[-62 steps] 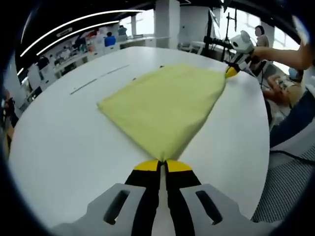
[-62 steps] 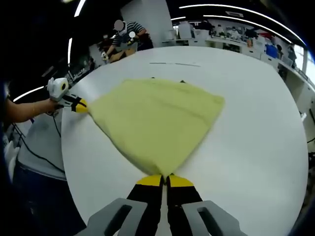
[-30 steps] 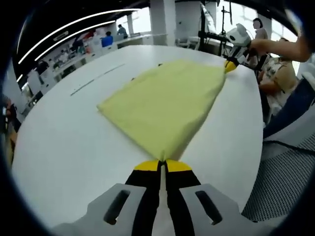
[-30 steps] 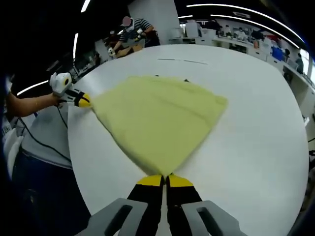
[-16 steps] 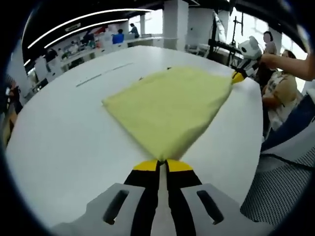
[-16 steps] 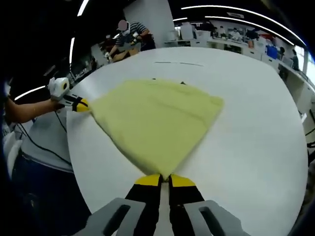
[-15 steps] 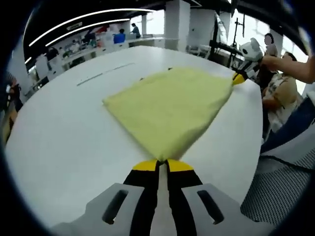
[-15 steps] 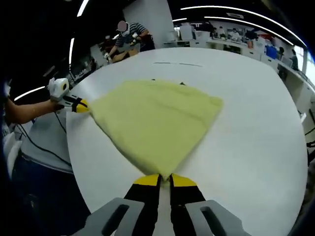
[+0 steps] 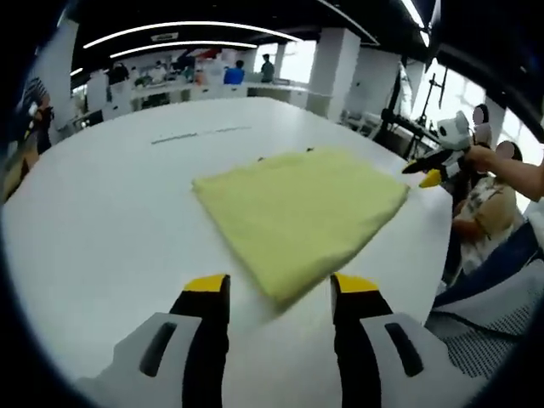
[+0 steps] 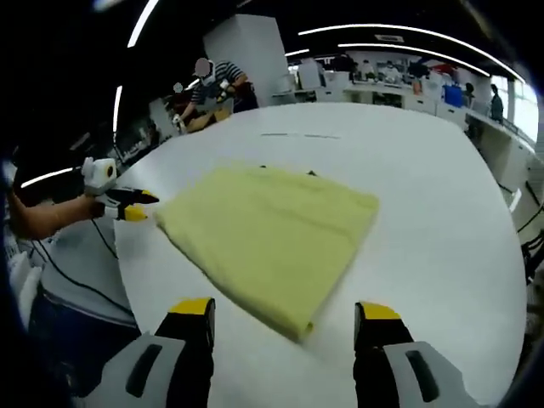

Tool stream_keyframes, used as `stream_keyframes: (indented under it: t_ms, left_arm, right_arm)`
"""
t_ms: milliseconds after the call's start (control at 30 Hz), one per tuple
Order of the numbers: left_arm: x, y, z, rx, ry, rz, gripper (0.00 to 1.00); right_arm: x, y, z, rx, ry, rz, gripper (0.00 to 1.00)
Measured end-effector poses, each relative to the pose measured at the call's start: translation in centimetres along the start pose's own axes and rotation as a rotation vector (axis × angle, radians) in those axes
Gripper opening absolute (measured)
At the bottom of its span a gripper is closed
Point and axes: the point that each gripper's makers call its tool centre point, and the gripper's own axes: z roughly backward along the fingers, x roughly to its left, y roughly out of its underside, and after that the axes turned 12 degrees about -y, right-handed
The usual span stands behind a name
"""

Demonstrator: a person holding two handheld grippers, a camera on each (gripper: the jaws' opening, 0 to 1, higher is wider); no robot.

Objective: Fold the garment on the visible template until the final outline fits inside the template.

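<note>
A yellow garment (image 9: 302, 212) lies folded flat on the white table (image 9: 102, 221). Its near corner sits between the jaws of my left gripper (image 9: 281, 287), which stands open and holds nothing. In the right gripper view the garment (image 10: 268, 234) points another corner at my right gripper (image 10: 285, 310), open as well. Each gripper shows in the other's view: the right gripper (image 9: 432, 174) hovers just off the garment's far right corner, the left gripper (image 10: 129, 206) just off its left corner. Small dark template marks (image 9: 259, 159) peek out at the garment's far edge.
A thin row of marks (image 9: 200, 134) runs across the table beyond the garment. The table edge (image 10: 127, 272) curves close on the person's side, with a cable hanging below. People work at benches (image 10: 212, 81) in the background. A seated person (image 9: 480, 204) is off the table's right.
Both grippers were shut on the garment's corners; now both are open and have let go. The garment has settled flat on the table, and both views have drawn back a little.
</note>
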Motion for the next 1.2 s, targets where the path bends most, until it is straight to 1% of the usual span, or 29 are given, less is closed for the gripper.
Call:
stream_keyframes:
  t_ms: [100,200,367,433,533,600,700,867,1000,1200]
  left_arm:
    - [-0.5,-1.1,0.5,-0.035,0.008,0.006,0.60]
    - [-0.8,-2.0,1.1,-0.052,0.006,0.017,0.68]
    - [-0.8,-3.2,2.0,-0.089,-0.009,0.059,0.80]
    - [-0.7,-3.5,2.2,-0.107,-0.023,0.057,0.83]
    - [-0.6,-3.6,2.4,-0.104,-0.034,0.052,0.88]
    - [-0.8,-3.7,2.7,-0.119,-0.038,0.050,0.92]
    - [-0.9,-3.9,3.1,-0.133,-0.055,0.044,0.95]
    - [-0.8,-3.7,3.5,-0.134,-0.071,0.016,0.99]
    - [-0.6,-3.3,3.6,-0.123,-0.066,0.015,0.99]
    - [-0.3,-3.5,3.9,-0.146,-0.073,0.045,0.99]
  right_arm:
    - [0.6,-1.2,0.3,-0.040,0.015,0.008,0.81]
    - [1.7,-2.1,0.4,-0.069,0.004,0.012,0.85]
    - [3.3,-2.9,0.7,-0.088,-0.003,0.025,0.96]
    - [3.8,-3.2,0.8,-0.097,-0.003,0.028,0.99]
    - [4.4,-3.7,1.0,-0.110,-0.007,0.042,0.99]
    - [4.7,-4.0,1.2,-0.118,-0.007,0.059,0.99]
    - [5.1,-4.4,1.5,-0.134,-0.009,0.070,0.99]
    - [5.4,-4.7,1.6,-0.165,-0.006,0.099,0.99]
    - [5.6,-4.8,1.4,-0.168,-0.012,0.129,0.99]
    - [5.5,-4.5,1.3,-0.167,-0.001,0.127,0.99]
